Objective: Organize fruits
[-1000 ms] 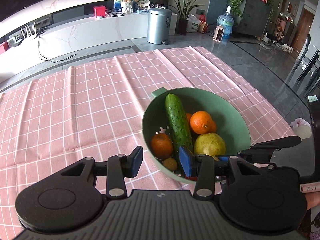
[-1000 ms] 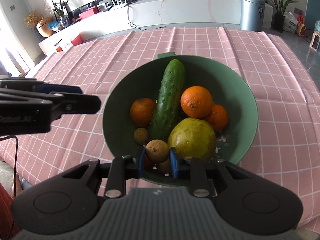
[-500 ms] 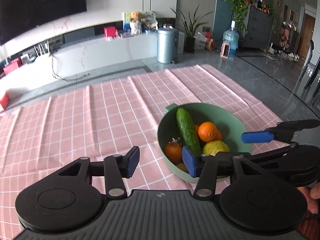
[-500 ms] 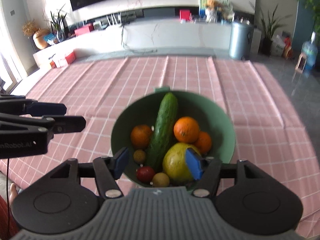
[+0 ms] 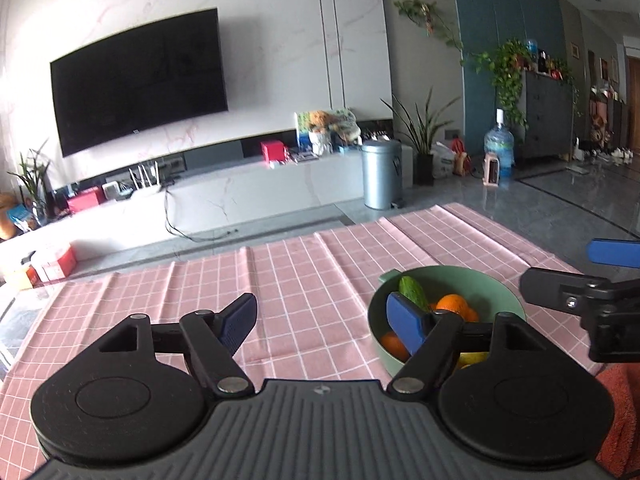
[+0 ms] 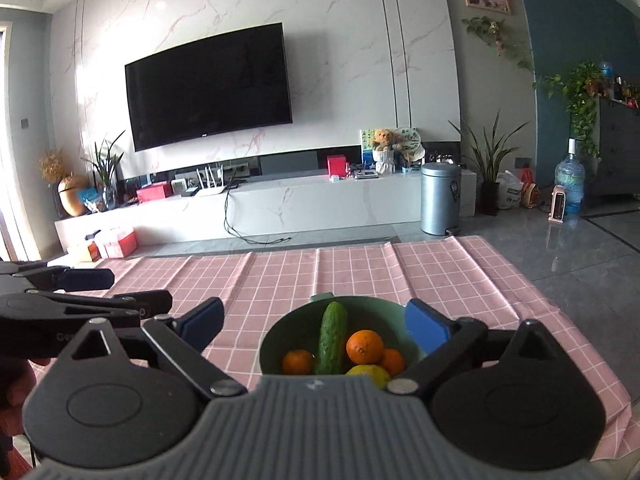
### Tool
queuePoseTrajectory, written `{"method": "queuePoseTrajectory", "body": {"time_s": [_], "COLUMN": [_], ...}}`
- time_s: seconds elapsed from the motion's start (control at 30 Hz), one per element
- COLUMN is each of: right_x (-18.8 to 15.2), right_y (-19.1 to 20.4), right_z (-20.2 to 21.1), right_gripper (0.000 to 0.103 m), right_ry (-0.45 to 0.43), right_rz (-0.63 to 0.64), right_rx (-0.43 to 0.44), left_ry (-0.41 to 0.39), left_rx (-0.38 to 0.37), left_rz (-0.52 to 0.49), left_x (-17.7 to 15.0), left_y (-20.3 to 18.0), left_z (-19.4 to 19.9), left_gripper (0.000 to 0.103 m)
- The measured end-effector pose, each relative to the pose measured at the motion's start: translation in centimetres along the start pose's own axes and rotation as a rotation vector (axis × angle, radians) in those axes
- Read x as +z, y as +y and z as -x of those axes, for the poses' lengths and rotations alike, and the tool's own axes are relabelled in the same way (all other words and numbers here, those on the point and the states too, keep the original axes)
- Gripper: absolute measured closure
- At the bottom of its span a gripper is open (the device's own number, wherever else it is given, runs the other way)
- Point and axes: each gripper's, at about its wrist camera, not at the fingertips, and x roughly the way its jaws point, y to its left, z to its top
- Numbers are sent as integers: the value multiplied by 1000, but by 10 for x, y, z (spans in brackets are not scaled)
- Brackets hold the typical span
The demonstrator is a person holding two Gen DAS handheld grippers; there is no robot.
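Both the left gripper [image 5: 324,322] and right gripper [image 6: 316,322] have just been opening; jaws stand wide, nothing between them. Fruit lies in the green bowl [image 6: 288,328] on the pink cloth [image 6: 280,276]. Risk: re-approaching at this shallow angle could nudge the bowl.

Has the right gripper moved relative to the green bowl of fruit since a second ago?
Yes. The right gripper has pulled back and up from the green bowl, its jaws having just been opening, with nothing between them.
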Motion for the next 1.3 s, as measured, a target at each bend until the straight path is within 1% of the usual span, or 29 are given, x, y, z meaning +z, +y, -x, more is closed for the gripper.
{"method": "queuePoseTrajectory", "body": {"time_s": [0.1,0.2,0.33,0.5,0.7,0.83,1.03,1.17,1.3], "right_x": [-10,-19,-30,-42,-58,-61,-61,-62,-63], "right_y": [1,6,9,11,8,5,2,4,6], "right_z": [6,6,3,-1,-7,-12,-18,-21,-23], "right_gripper": [5,5,5,5,5,5,5,5,5], "right_ry": [-5,18,46,61,91,110,131,140,144], "right_rz": [-18,3,49,80,71,55,24,32,46], "right_rx": [-8,-31,-75,-103,-73,-73,-74,-77,-81], "left_ry": [-11,6,49,118,156,183,210,229,231], "left_rx": [26,40,66,93,94,92,80,77,77], "left_rz": [-6,-10,-21,-53,-50,-48,-41,-27,-16], "left_x": [-7,-13,-24,-36,-50,-60,-64,-65,-65], "left_y": [-1,-1,-1,-4,-5,-5,-5,-3,0], "left_z": [6,7,4,-4,-15,-18,-22,-23,-23], "left_gripper": [10,9,9,9,9,9,9,9,9]}}
